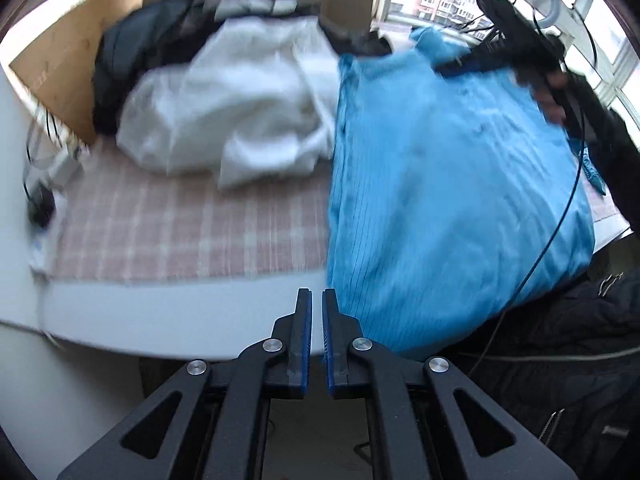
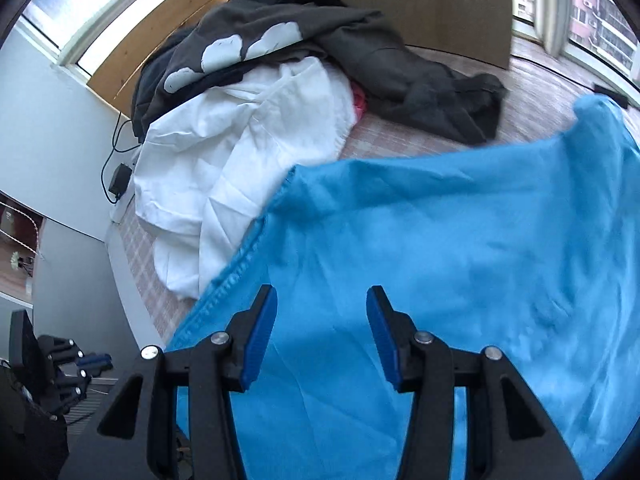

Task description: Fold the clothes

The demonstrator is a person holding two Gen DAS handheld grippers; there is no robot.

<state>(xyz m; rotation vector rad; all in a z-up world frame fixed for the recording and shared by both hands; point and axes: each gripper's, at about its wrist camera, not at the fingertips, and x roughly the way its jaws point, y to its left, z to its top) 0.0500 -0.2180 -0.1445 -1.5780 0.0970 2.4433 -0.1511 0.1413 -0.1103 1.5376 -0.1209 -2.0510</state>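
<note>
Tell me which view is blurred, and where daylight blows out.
Left wrist view: motion blur smears the white garment and blue garment, while the left gripper stays sharp; the window at upper right is overexposed. Right wrist view: mostly sharp, with glare in the windows at the upper corners.

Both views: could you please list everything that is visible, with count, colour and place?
Blue garment: one, blue, spread on the bed's right part, hanging over the near edge.
White garment: one, white, crumpled, left of the blue garment.
Dark garment: one, dark grey with pale patches, piled behind the white garment.
Pink item: one, mostly hidden between the white and dark garments.
Bed cover: one, pink-white check.
Board: one, wooden, behind the pile.
Adapter: one, black, with cable, left of the bed.
Windows: far right and upper left.
Left gripper: black, blue pads, nearly shut, holding nothing.
Right gripper: open above the blue garment.
</note>
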